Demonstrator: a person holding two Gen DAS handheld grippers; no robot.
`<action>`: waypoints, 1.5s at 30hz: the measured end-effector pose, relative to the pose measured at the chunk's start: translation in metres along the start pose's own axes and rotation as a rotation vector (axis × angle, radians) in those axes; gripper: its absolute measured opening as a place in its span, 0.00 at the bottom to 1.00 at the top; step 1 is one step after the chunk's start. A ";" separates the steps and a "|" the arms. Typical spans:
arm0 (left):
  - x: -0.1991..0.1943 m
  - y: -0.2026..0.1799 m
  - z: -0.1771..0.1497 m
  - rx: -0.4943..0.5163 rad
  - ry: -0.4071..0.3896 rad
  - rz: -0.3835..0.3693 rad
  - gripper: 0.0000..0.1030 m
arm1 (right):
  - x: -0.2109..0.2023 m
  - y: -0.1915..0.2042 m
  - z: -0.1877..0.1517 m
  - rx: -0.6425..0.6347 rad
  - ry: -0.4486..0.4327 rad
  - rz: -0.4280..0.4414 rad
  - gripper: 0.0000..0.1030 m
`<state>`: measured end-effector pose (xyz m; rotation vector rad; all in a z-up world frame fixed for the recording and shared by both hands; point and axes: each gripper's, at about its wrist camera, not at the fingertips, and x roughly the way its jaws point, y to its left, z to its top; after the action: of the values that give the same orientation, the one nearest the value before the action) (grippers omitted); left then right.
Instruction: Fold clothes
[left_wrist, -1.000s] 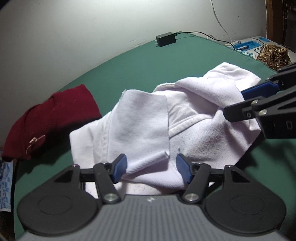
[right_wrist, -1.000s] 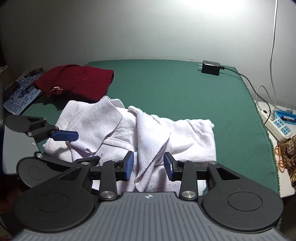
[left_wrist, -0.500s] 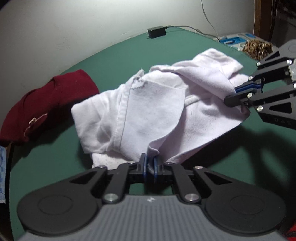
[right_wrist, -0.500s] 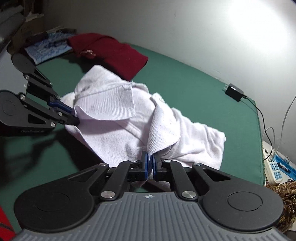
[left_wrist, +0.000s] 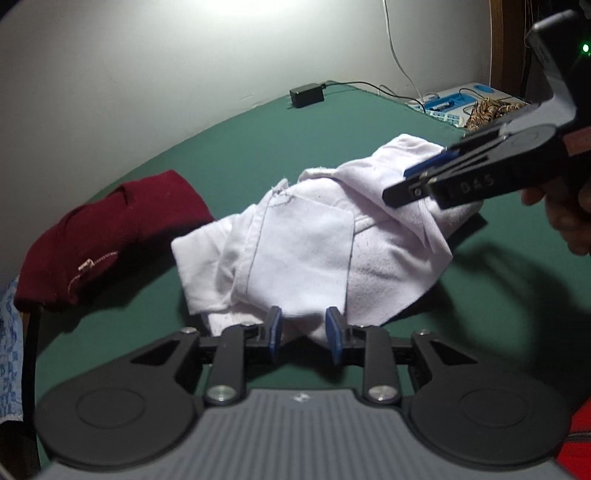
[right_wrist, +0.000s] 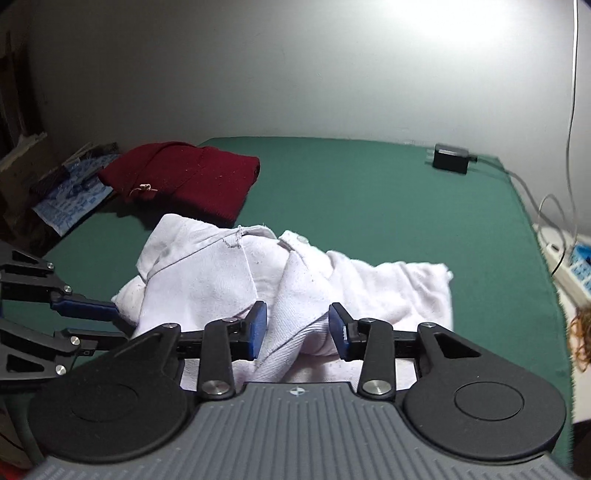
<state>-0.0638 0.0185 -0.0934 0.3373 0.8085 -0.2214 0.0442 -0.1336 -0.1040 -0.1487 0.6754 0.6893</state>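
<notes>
Green-covered desk (right_wrist: 369, 192) against pale wall, lit hard from above. White shirt (left_wrist: 306, 251) bunched mid-desk, half folded, collar flap on top; maroon garment (right_wrist: 184, 177) lying just beyond, apart from it.

Left gripper (left_wrist: 303, 332): jaws part open, just been opening, near hem of shirt between blue pads, no press visible. Right gripper (right_wrist: 297, 330): jaws part open, also just been opening, ridge of white cloth standing between pads, not pinched.

Handling, judged: light, soft, limp knit, no stiffness, sags and slides when lifted by 1 point. Best held at 2 spread points on same hem or at shoulder seams, pinching through all layers; thick collar and placket give firmest bite. Pinching single layer likely to peel fold open.

Hard to make out: sleeves tucked under, count of layers unclear, underside hidden. Near shirt edge cut off by gripper bodies in both views. Right hand (left_wrist: 565, 218) only partly in frame. Clutter at desk's side edges blurred, black adapter (right_wrist: 450, 162) at far edge.
</notes>
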 end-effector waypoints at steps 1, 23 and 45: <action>0.002 0.000 0.000 0.000 0.006 -0.002 0.30 | 0.003 0.001 -0.001 0.002 0.009 0.006 0.17; 0.042 0.011 -0.018 -0.054 0.043 -0.006 0.57 | -0.042 -0.048 -0.026 0.247 0.106 0.032 0.28; 0.076 0.061 0.010 -0.155 0.014 0.001 0.70 | 0.027 -0.067 -0.025 0.380 0.114 -0.093 0.15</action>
<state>0.0136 0.0658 -0.1304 0.1933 0.8336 -0.1547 0.0888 -0.1793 -0.1464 0.1311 0.8914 0.4558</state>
